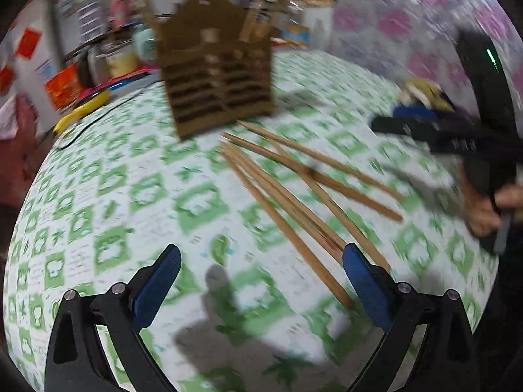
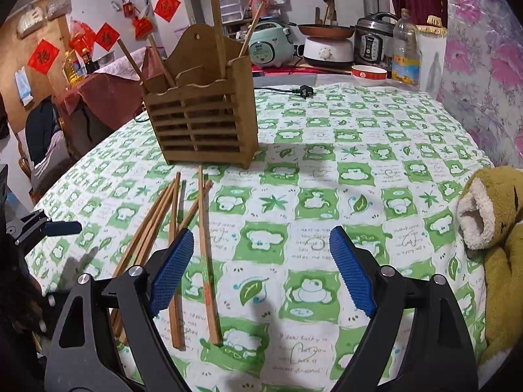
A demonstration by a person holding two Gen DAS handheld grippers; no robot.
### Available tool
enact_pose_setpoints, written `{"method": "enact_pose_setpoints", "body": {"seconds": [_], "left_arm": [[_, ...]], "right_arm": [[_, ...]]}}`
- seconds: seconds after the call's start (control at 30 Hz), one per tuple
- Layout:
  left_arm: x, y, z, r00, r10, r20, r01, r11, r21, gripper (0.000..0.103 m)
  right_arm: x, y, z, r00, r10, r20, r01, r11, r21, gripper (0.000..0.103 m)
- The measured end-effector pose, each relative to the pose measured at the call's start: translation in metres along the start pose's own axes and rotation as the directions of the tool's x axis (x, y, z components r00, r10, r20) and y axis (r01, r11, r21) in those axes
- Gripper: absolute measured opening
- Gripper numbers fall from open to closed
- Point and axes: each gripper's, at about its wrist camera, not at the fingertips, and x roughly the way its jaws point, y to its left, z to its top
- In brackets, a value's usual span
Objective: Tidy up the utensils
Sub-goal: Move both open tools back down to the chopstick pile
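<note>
Loose chopsticks (image 2: 183, 228) lie scattered flat on the green-and-white patterned tablecloth (image 2: 327, 170), just near of the wooden utensil holder (image 2: 199, 121); some cross one another. The holder stands upright toward the far side of the table, slatted front, divided compartments, several chopsticks already upright inside; which compartment each sits in is hard to tell.

Right gripper (image 2: 261, 268): jaws spread wide, nothing between them, hovering over the cloth just right of the loose pile; its left pad overlaps the near chopstick ends in view.

Left gripper (image 1: 261, 281): jaws likewise wide apart and empty, chopsticks (image 1: 304, 189) running past its right finger. The left wrist view is motion-blurred.

Right of the pile in the left wrist view, the right gripper (image 1: 434, 134) and the person's hand (image 1: 487, 209) on its handle.

A plush toy (image 2: 493, 228) lies at the right table edge. Far side: rice cooker (image 2: 271, 45), pressure cooker (image 2: 376, 39), red-and-white bowl (image 2: 369, 75), oil bottle (image 2: 405, 52), black plug (image 2: 302, 91).
</note>
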Motion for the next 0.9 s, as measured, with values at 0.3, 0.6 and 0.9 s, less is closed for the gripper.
{"method": "enact_pose_setpoints", "body": {"seconds": [0.3, 0.6, 0.9], "left_arm": [[0.011, -0.007, -0.012, 0.996, 0.069, -0.064, -0.061, 0.992, 0.111, 0.098], [-0.001, 0.062, -0.018, 0.993, 0.101, -0.06, -0.11, 0.981, -0.158, 0.098], [-0.004, 0.04, -0.017, 0.986, 0.162, -0.025, -0.164, 0.985, -0.052, 0.098]], "right_arm": [[-0.003, -0.009, -0.003, 1.0, 0.007, 0.0, -0.007, 0.999, 0.041, 0.085], [-0.004, -0.007, -0.015, 0.999, 0.044, -0.029, -0.044, 0.999, 0.023, 0.085], [-0.006, 0.022, -0.029, 0.991, 0.093, -0.1, -0.104, 0.988, -0.112, 0.067]]}}
